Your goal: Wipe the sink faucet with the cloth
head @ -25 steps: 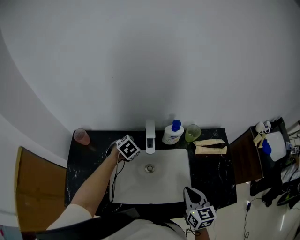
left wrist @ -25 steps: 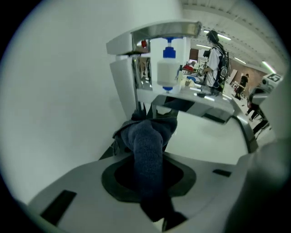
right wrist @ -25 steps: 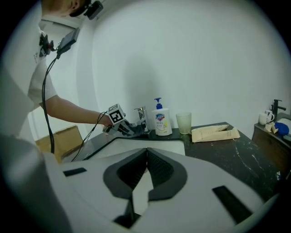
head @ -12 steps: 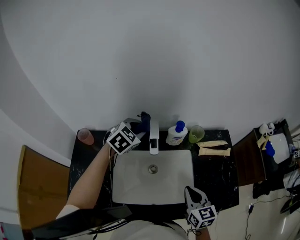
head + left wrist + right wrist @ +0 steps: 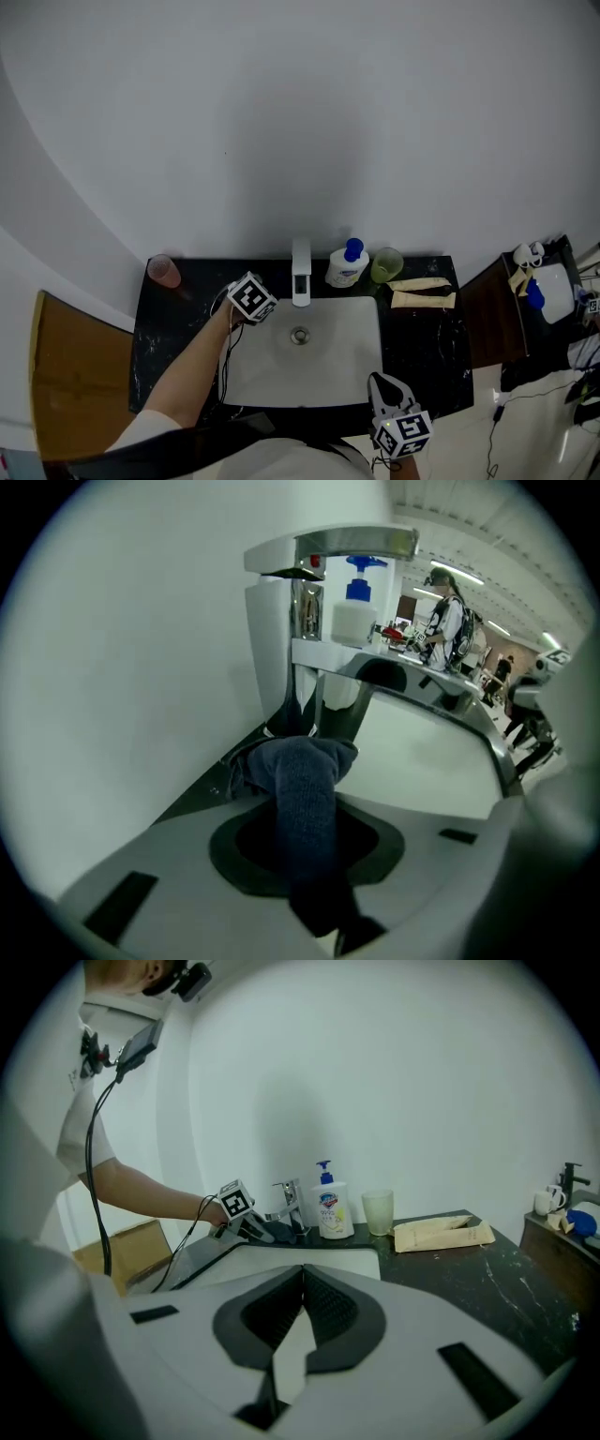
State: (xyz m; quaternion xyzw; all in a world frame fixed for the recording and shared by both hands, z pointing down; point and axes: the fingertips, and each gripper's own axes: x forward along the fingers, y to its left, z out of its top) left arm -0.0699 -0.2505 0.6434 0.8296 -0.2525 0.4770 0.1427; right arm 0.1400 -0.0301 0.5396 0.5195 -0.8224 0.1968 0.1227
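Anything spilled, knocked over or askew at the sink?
Nothing stands out. The white soap bottle, green cup and pink cup stand upright on the black counter; two beige packets lie flat; the left gripper holds the dark blue cloth beside the silver faucet.

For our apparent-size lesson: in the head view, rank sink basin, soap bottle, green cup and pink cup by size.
sink basin
soap bottle
green cup and pink cup, too alike to rank
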